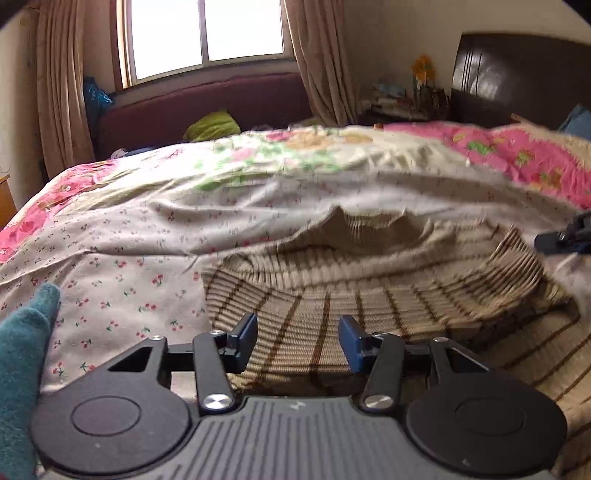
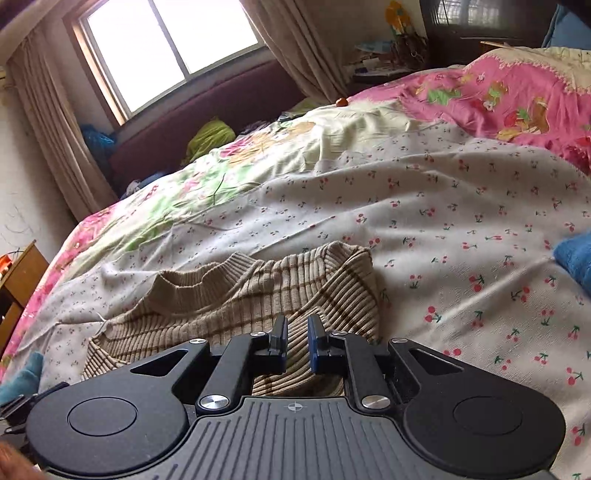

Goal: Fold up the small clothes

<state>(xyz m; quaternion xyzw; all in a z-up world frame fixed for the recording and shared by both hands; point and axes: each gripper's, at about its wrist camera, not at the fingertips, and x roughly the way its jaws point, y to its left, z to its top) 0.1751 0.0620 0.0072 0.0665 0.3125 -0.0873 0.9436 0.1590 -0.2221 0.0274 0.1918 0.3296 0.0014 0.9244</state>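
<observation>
striped knit sweater (image 2: 236, 295), beige with brown lines, lying on the cherry-print sheet (image 2: 443, 229) straight ahead of both tools. ribbed collar (image 2: 192, 280) at the far end, pointing away from the right gripper (image 2: 297, 341). one side folded over, making a raised ridge ahead and to the right of the left gripper (image 1: 297, 341); blurred there, so fold edge hard to trace.

left gripper: jaws spread about halfway, nothing between them, hanging over the near part of the sweater; contact with the fabric cannot be told. blue pads (image 1: 349, 341) facing each other with striped cloth showing in the gap below.

right gripper: jaws nearly pressed together, narrow slit left, no cloth seen pinched in it; sweater hem just beyond and beneath the tips. same tool also visible from the left camera as a dark shape at the far right edge, near the folded ridge.

further out: floral pink quilt (image 2: 509, 96) beyond the sheet, ahead and right of the right gripper. blue cloth (image 2: 576, 258) at the far right of that view. teal sleeve (image 1: 22, 362) close on the left of the left gripper. green bundle (image 1: 214, 125) on a dark red bench (image 1: 207, 99) far ahead, under a bright window (image 1: 207, 33) with beige curtains (image 1: 62, 92). dark headboard (image 1: 524, 74) far ahead to the right.
</observation>
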